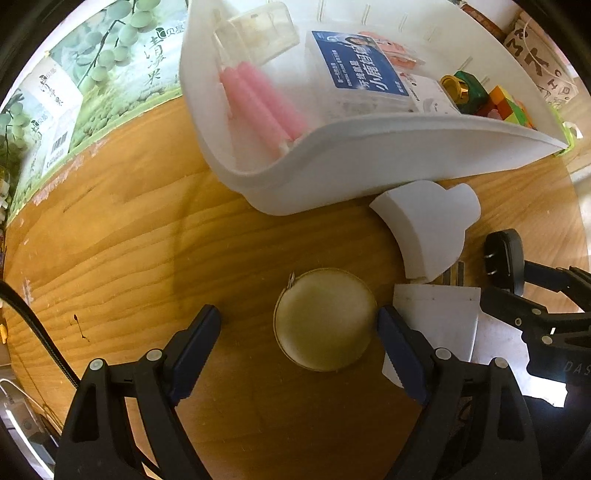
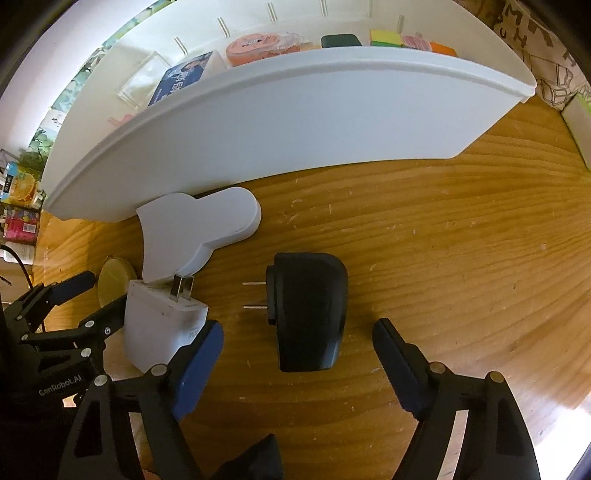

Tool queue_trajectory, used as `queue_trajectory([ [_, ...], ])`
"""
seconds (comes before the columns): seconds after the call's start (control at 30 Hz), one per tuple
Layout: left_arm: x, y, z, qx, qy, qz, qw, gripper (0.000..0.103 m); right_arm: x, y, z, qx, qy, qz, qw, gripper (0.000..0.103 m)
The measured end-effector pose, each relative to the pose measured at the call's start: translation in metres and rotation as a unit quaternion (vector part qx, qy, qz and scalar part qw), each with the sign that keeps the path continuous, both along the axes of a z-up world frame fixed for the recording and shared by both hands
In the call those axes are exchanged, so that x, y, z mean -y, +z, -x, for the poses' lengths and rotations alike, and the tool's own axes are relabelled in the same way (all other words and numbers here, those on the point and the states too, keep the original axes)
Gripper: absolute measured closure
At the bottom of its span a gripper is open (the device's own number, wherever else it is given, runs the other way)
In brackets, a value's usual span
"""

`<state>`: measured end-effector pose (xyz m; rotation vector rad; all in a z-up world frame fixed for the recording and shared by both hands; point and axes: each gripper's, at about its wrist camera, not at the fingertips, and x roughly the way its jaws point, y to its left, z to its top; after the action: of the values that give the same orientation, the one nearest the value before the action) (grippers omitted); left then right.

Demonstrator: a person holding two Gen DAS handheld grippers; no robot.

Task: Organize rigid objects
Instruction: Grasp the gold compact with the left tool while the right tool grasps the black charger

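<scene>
Seen from two wrist cameras, both looking down on a wooden table (image 2: pixel 443 240).

Left gripper (image 1: pixel 299 325): jaws wide, straddling a round cream tin (image 1: pixel 324 319) lying flat on the wood; right pad touching or nearly touching its rim, left pad well clear. Probably light, stiff and smooth-sided; best gripped across the rim at its widest.

Right gripper (image 2: pixel 297 347): jaws wide, nothing held, poised either side of a black plug adapter (image 2: pixel 308 310) lying flat, two prongs pointing left. Hard plastic, likely a little heavy, slightly slick; best gripped across the flat sides of the body, away from the prongs.

Just left of it: a white charger (image 2: pixel 162 325), and a white mushroom-shaped piece (image 2: pixel 195 229) resting against the bin.

Behind: a white plastic bin (image 1: pixel 369 155), already holding pink candles (image 1: pixel 258 107), a clear box (image 1: pixel 258 33), a blue-labelled box (image 1: pixel 362 70), a gold-capped green item (image 1: pixel 465 88) and coloured blocks (image 1: pixel 502 103).
</scene>
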<state>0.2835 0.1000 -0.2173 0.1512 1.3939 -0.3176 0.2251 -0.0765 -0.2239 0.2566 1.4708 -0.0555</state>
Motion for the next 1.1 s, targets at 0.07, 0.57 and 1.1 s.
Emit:
queue_trajectory([
  [0.07,0.001,0.0,-0.003,-0.002,0.002,-0.003,1.0,0.015,0.0,0.001,0.0,0.001,0.001,0.007,1.0,0.024],
  [0.57,0.022,0.004,-0.006,-0.014,0.016,-0.038,0.9991,0.044,-0.024,0.008,0.002,0.011,0.013,0.019,1.0,0.058],
  [1.1,0.014,0.001,0.019,-0.048,0.059,-0.047,0.996,0.044,-0.022,0.007,0.032,-0.001,0.011,-0.035,0.999,0.064],
])
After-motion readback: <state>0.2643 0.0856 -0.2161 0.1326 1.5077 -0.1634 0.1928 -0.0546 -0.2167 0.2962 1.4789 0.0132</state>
